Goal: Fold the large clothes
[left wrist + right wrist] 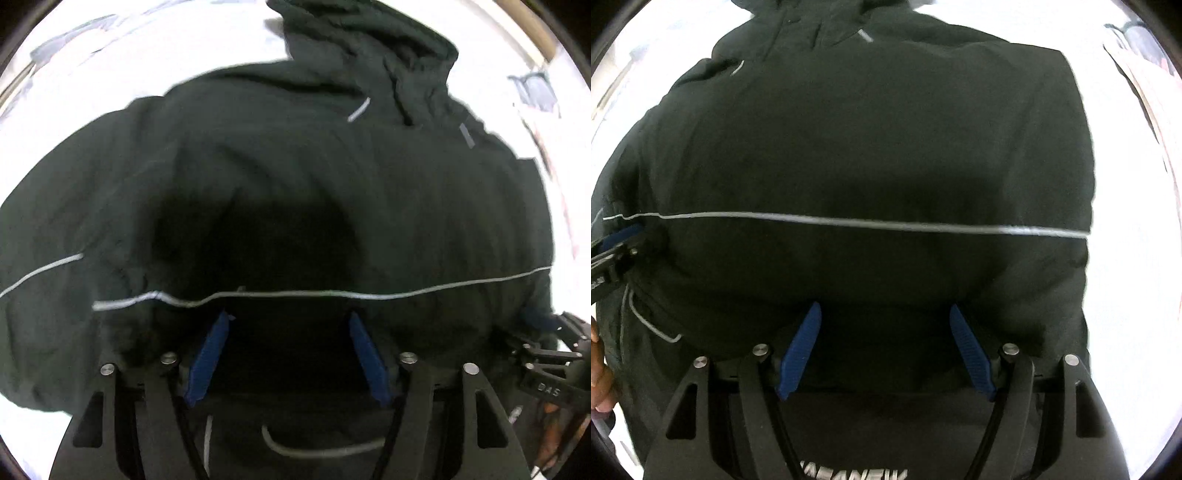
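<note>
My left gripper (288, 321) stands wide open, gripping nothing; dark green padded jacket (295, 177) bulges between and beyond its blue pads (208, 362). My right gripper (884, 314) likewise, spread on white surface (1137, 295).

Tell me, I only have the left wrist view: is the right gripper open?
Observer: Yes. The right gripper is open, its fingers spread over the jacket near the hem.
Operator: Where does my gripper sit from that side?
Observer: The left gripper is at the jacket's left edge, just under the stripe.
Operator: Anything else near it?
Observer: A bare hand shows at the frame edge below it.
</note>
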A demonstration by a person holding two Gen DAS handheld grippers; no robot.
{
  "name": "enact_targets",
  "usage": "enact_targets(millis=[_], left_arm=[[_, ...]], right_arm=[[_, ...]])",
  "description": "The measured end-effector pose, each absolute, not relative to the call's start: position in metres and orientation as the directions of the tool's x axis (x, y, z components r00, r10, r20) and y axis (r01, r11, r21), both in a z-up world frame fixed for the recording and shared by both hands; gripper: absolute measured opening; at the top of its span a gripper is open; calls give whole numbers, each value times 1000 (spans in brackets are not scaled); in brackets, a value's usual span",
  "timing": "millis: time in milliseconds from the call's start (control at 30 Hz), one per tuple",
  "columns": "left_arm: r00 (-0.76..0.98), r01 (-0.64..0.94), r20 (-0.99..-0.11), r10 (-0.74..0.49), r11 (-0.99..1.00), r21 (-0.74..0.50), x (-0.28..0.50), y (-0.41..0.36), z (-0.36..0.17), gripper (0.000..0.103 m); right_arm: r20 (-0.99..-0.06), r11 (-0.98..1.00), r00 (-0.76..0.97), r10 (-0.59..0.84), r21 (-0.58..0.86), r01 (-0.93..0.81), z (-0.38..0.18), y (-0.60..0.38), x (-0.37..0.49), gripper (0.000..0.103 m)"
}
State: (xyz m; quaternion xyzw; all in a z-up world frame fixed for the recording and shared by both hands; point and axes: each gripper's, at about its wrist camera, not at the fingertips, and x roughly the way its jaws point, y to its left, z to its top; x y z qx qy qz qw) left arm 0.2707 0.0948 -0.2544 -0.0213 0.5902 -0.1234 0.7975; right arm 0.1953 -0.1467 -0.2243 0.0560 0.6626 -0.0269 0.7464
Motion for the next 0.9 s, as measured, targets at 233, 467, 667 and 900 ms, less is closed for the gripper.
enact_targets(millis=[233, 467, 667, 900], left_arm=[[434, -2, -846, -309, 939, -344, 202, 225, -189, 68], [516, -328, -840, -169, 867, -376, 136, 411, -179, 68], [562, -486, -813, -153, 734, -474, 122, 546, -200, 68], [587, -620, -788, -187, 522, -586, 158, 609, -267, 68]], right_arm=[[-971, 973, 202, 126, 161, 167, -155, -147, 134, 75], [-965, 965, 202, 170, 204, 163, -143, -117, 93, 75], [-961, 968, 216, 171, 205, 147, -150, -75, 106, 75], [-974, 978, 184, 131, 157, 139, -153, -62, 106, 75]])
